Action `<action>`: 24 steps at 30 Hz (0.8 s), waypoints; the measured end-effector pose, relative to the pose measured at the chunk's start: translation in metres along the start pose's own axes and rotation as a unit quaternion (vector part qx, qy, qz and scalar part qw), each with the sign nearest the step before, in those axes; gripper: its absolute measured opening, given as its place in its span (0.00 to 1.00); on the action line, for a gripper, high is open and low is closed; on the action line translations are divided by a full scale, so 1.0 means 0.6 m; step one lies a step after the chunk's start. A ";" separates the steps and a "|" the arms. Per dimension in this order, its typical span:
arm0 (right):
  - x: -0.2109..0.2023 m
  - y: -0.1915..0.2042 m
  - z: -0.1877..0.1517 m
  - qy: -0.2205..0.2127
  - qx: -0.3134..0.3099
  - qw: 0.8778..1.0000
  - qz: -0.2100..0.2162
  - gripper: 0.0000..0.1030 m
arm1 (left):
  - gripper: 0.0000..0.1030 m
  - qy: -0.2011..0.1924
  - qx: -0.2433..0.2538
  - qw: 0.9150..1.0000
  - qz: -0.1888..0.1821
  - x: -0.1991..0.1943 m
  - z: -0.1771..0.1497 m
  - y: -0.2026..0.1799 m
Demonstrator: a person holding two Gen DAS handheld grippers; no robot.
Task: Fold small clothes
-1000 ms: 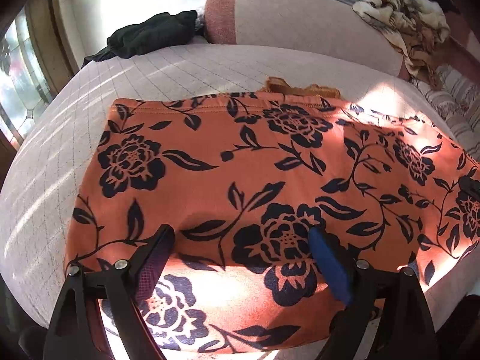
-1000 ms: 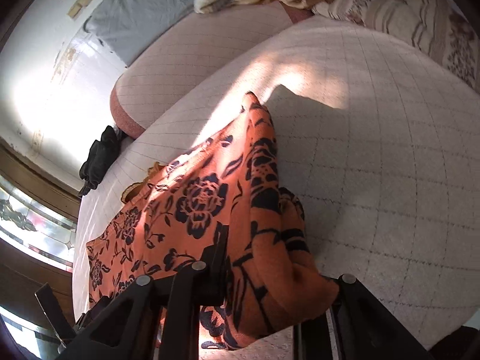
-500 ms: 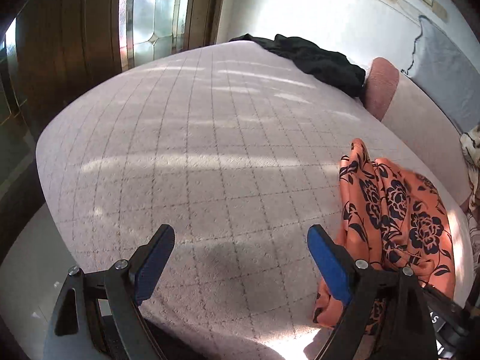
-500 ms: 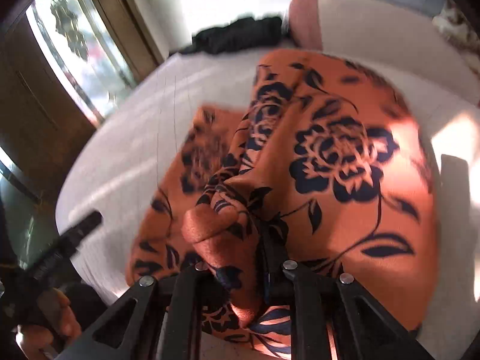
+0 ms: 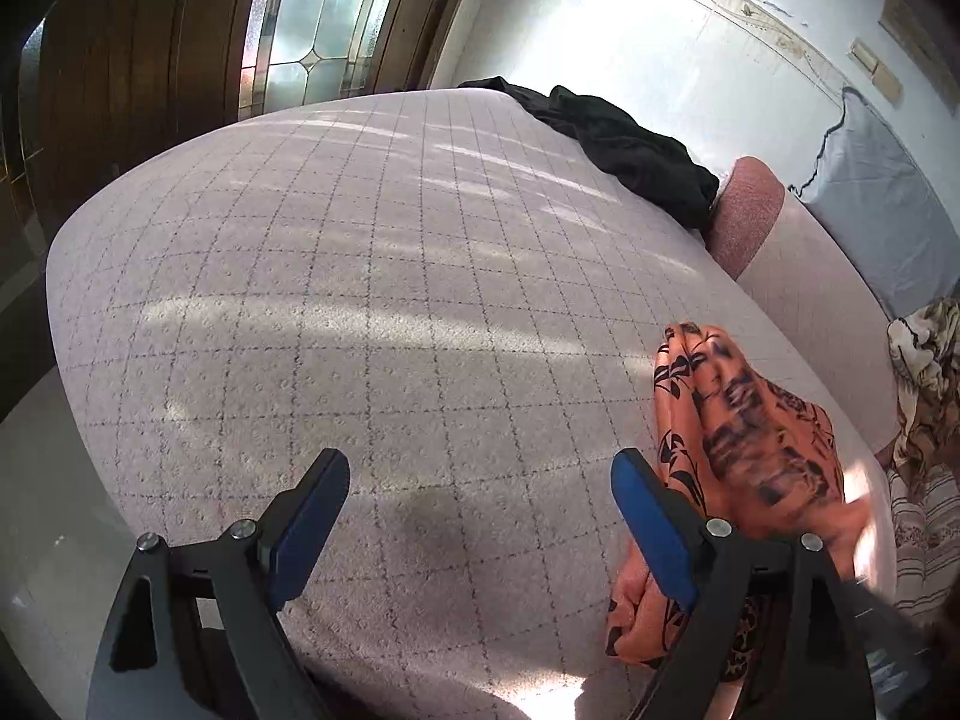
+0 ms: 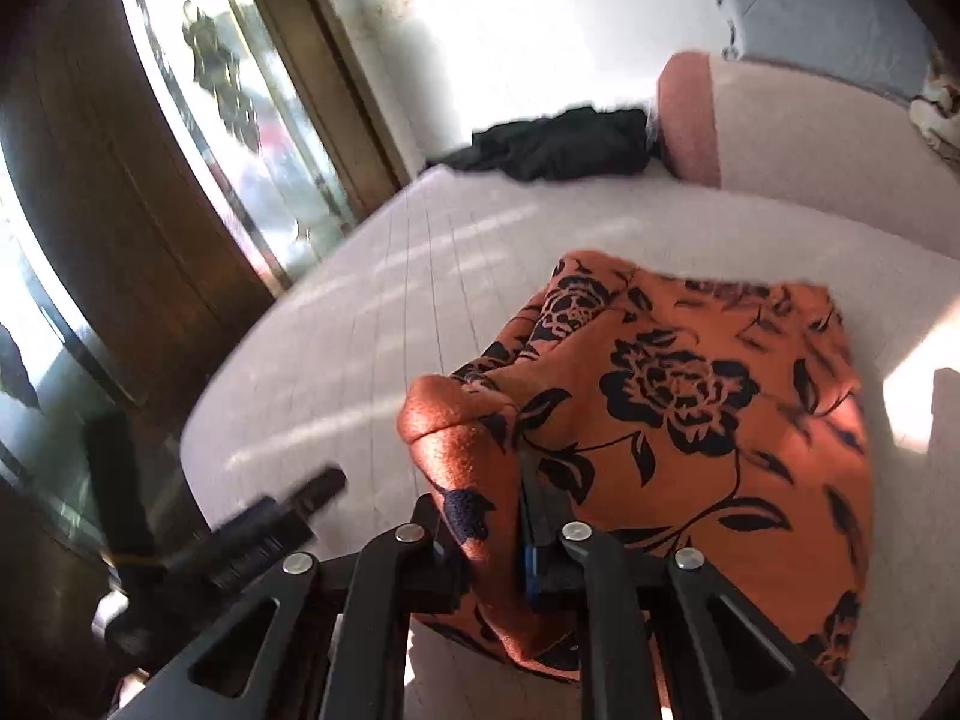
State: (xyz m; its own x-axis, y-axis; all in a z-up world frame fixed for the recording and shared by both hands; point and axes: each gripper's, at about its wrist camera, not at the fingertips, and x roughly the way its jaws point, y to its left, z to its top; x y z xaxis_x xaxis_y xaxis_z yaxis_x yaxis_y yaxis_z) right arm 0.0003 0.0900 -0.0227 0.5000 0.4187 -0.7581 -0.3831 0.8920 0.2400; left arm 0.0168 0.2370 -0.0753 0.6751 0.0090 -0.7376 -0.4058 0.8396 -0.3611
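Right tool [image 6: 486, 534] clenched on a bunched fold of the orange floral garment [image 6: 690, 396] — rest of it draped over the checked bed [image 5: 360, 324]. Left tool [image 5: 480, 516] spread wide, holding nothing, hovering above bare bedcover just beside the cloth — black clothing [image 5: 624, 150] at the far edge.

The garment [image 6: 690, 396] is orange with a black print of roses, leaves and stems. The bedcover [image 5: 360, 312] under it is pale grey-white with a thin dark grid. At the far side lies a plain black cloth [image 5: 624, 144]. The bolster [image 5: 750, 210] beside that has a dusty pink end. The left gripper [image 5: 480, 498] is black with blue pads [image 5: 651, 522].
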 end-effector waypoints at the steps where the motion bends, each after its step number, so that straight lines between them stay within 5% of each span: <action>1: 0.050 -0.001 -0.021 0.057 -0.003 0.998 -0.009 0.24 | 0.86 -0.002 0.001 1.000 -0.001 -0.002 -0.001 0.000; 3: 0.048 0.005 -0.041 0.021 -0.028 0.999 -0.001 0.32 | 0.86 -0.010 0.010 1.000 -0.006 -0.011 -0.003 -0.003; 4: 0.033 0.005 -0.040 0.012 -0.028 0.999 0.019 0.57 | 0.86 -0.016 0.016 1.000 -0.010 -0.016 -0.003 -0.006; 6: 0.002 -0.006 -0.034 0.010 -0.005 0.998 0.058 0.82 | 0.86 -0.013 0.031 0.999 -0.023 -0.023 -0.003 -0.018; 11: -0.089 -0.077 -0.059 -0.048 0.071 0.995 0.059 0.82 | 0.86 0.015 0.083 0.989 -0.121 -0.059 -0.015 -0.081; 17: -0.128 -0.148 -0.094 -0.069 0.145 0.985 0.056 0.82 | 0.86 0.084 0.106 0.984 -0.112 -0.022 -0.052 -0.131; 21: -0.136 -0.168 -0.110 -0.077 0.158 0.983 0.062 0.82 | 0.49 0.125 0.119 0.980 -0.099 0.001 -0.062 -0.153; 24: -0.135 -0.172 -0.111 -0.081 0.161 0.981 0.069 0.82 | 0.42 0.127 0.133 0.979 -0.090 0.005 -0.061 -0.167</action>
State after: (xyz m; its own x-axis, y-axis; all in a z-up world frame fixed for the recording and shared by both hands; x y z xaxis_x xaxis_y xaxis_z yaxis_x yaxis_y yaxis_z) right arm -0.0524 -0.0473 -0.0267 0.5871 0.5371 -0.6056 -0.2029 0.8219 0.5322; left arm 0.0373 0.1330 -0.0621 0.5319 -0.2599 -0.8060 -0.0962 0.9270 -0.3625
